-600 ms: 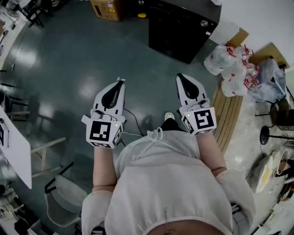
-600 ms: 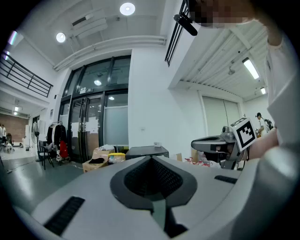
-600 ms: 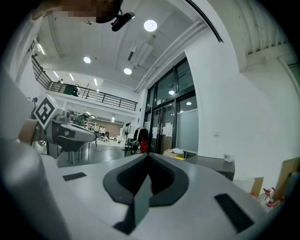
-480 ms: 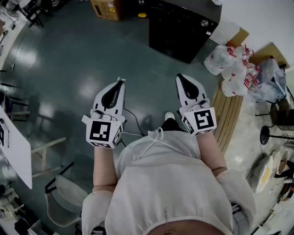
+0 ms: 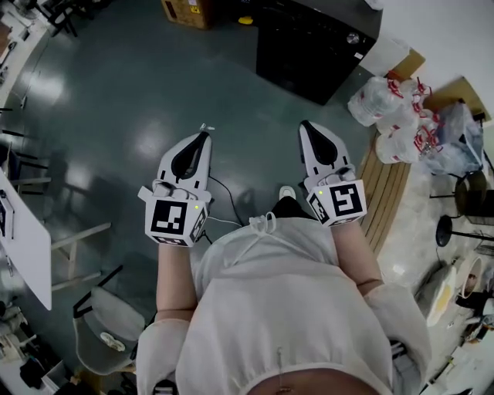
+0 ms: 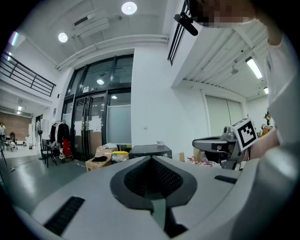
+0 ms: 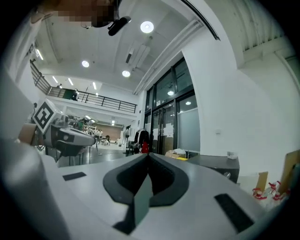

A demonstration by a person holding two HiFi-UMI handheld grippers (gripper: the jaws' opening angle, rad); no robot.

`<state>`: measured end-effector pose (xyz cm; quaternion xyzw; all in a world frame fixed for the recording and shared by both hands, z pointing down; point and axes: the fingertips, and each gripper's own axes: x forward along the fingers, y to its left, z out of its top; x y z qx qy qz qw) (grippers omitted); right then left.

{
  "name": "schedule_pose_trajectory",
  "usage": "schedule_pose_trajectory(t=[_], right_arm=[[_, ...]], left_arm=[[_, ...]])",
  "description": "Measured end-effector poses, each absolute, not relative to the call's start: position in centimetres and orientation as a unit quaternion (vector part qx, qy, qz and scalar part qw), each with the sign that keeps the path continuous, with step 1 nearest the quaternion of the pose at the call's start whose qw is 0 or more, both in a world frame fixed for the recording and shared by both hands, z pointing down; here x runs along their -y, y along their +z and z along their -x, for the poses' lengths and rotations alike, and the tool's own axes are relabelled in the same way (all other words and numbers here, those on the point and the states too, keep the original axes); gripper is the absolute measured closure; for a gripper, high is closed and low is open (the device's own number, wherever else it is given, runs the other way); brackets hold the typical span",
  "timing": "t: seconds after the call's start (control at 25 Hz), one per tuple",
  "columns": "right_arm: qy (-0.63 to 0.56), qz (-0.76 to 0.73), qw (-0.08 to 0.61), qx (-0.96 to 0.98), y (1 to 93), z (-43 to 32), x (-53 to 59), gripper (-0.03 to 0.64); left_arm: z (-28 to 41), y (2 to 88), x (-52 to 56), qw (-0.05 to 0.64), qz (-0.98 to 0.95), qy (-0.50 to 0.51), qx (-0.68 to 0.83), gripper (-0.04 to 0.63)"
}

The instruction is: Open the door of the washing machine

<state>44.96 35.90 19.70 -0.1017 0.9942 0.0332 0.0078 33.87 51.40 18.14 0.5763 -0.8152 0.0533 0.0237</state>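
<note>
The washing machine [image 5: 316, 46] is a black box on the floor ahead of me, and its door does not show from above. It appears small and distant in the left gripper view [image 6: 150, 151] and to the right in the right gripper view [image 7: 213, 163]. My left gripper [image 5: 203, 133] is held level in front of my body with its jaws shut and nothing between them. My right gripper [image 5: 303, 124] is beside it, also shut and empty, pointing toward the machine. Both are well short of the machine.
A cardboard box [image 5: 189, 9] stands left of the machine. Packs of water bottles [image 5: 394, 116] and a wooden pallet [image 5: 386, 193] lie at the right. A white table [image 5: 23, 254] and a chair [image 5: 108, 332] are at my left. A thin cable [image 5: 224, 193] runs over the floor.
The head view has shifted slightly. Both grippers keep the same stance, shut and side by side.
</note>
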Motion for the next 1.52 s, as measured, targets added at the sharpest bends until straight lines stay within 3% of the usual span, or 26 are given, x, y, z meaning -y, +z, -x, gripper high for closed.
schedule_pose_trajectory(t=[0.08,0.16,0.28,0.64,1.16,1.52], right_arm=[[0.025,0.112,0.02,-0.993,19.5,-44.5,-35.5,0.588],[0.023,0.103,0.018,-0.994,19.6,-43.5,-35.5,0.232],[0.026,0.11,0.017,-0.993,19.7,-42.3,-34.6,0.164],[0.0,0.092,-0.003,-0.996,22.5,-33.1,-31.0,0.153],[-0.013,0.092,-0.011,-0.996,22.9,-10.4,-16.7,0.155],[-0.027,0.135,-0.031,-0.99,23.8,-3.3,-7.1,0.155]], left_arm=[[-33.5,18.3,-51.7,0.026,-0.572,0.052,0.818,0.574],[-32.9,18.4,-52.1,0.028,-0.566,0.05,0.823,0.574],[-31.8,18.7,-52.4,0.029,-0.555,0.047,0.83,0.574],[-23.7,20.9,-50.2,0.05,-0.524,0.054,0.848,0.574],[-1.4,21.1,-36.1,0.051,-0.52,0.056,0.851,0.574],[7.3,21.6,-25.7,0.068,-0.555,0.07,0.826,0.574]])
